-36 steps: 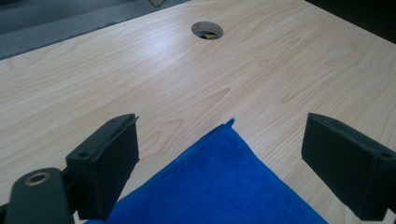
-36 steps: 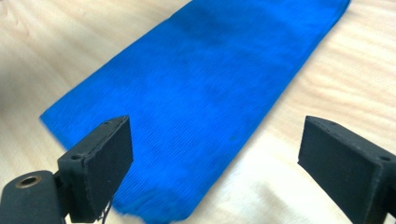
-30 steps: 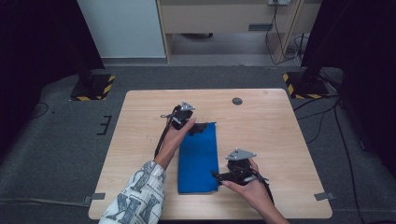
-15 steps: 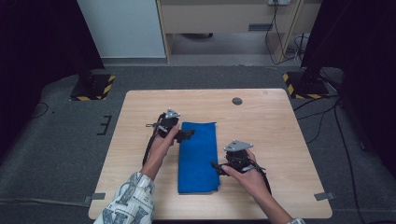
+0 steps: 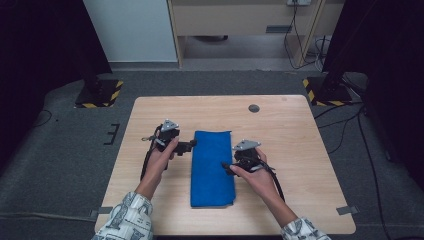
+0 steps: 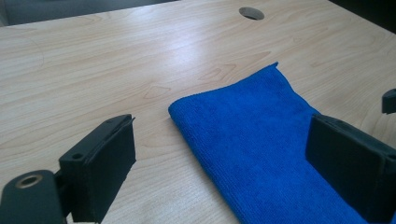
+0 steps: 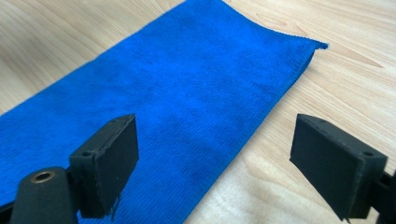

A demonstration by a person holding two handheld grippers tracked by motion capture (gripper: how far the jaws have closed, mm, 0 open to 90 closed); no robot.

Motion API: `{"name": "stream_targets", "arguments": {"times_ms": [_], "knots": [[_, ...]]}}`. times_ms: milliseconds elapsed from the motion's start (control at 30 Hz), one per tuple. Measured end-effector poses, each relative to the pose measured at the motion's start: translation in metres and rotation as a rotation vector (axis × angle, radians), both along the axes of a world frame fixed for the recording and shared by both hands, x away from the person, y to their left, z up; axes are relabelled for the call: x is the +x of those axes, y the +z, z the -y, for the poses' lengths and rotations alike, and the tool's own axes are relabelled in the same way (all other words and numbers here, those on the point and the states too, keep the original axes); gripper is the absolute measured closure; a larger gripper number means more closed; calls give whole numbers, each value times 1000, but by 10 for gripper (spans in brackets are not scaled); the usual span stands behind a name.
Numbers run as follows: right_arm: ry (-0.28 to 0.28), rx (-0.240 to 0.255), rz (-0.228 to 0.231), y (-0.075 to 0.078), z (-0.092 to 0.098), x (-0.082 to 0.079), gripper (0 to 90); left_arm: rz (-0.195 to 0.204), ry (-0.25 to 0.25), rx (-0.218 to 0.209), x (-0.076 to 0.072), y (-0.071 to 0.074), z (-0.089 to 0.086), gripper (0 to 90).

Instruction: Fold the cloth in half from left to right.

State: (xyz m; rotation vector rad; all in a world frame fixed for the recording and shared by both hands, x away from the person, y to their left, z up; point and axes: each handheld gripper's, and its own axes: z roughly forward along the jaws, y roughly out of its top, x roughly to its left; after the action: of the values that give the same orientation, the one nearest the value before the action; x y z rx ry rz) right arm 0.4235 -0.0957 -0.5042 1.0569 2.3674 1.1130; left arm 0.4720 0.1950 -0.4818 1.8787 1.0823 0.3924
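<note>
High view: both claws w/ jaws apart, left claw (image 5: 192, 146) & right claw (image 5: 225, 166) flanking blue cloth (image 5: 212, 167).

Left gripper (image 5: 189, 146) fingers spread wide, right gripper (image 5: 227, 166) fingers apart, just narrowing slightly.

— Any room around those hands?

— Plenty. The wooden surface (image 5: 300, 150) lies bare on every side of the folded blue cloth (image 5: 213, 165), which is flat and blocks nothing.

— And the claws themselves?

— The left claw (image 5: 189, 146) sits just beside the cloth's left edge, the right claw (image 5: 226, 166) at its right edge; only the cloth lies between them.

— Anything farther back?

— Just a round cable hole (image 5: 254, 108), flush with the wood.
</note>
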Motion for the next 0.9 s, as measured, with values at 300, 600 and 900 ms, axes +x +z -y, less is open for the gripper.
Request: {"name": "stream_targets", "arguments": {"times_ms": [300,600,900], "knots": [[18,-5,-11,6,-2,22,260,-21,3,0,9,0,-5,78],[-3,0,-17,18,-4,47,290,-22,13,11,12,13,-4,81],[-23,4,-12,30,-9,68,276,-30,11,18,19,17,1,82]]}}
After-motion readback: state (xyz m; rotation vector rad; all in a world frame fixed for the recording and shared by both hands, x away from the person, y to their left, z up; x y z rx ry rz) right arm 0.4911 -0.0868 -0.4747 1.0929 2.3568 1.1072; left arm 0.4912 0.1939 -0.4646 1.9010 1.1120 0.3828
